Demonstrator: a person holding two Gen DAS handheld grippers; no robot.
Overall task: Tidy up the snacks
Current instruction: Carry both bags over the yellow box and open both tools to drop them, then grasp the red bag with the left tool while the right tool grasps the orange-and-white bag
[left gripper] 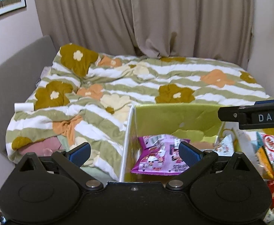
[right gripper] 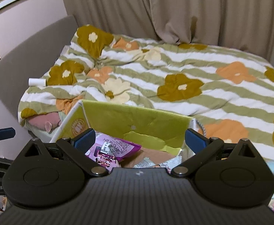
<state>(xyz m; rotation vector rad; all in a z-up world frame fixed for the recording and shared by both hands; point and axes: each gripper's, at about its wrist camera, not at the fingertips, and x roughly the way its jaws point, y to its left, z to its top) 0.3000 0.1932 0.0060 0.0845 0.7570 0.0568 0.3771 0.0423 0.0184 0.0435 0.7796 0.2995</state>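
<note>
A green cardboard box (left gripper: 167, 116) stands open in front of the bed, with purple snack packets (left gripper: 161, 159) lying inside. My left gripper (left gripper: 135, 151) is open and empty, above the box's left wall. A pile of loose snack packets (left gripper: 270, 153) lies right of the box. My right gripper (right gripper: 139, 139) is open and empty above the box (right gripper: 135, 118), with the purple packets (right gripper: 110, 150) just below its left finger. The right gripper's side shows at the right edge of the left wrist view (left gripper: 253, 115).
A bed with a flowered striped quilt (left gripper: 137, 80) fills the space behind the box. A grey headboard (left gripper: 13, 75) runs along the left. Beige curtains (left gripper: 137, 18) hang behind. A small white roll (left gripper: 23, 106) lies on the quilt's left edge.
</note>
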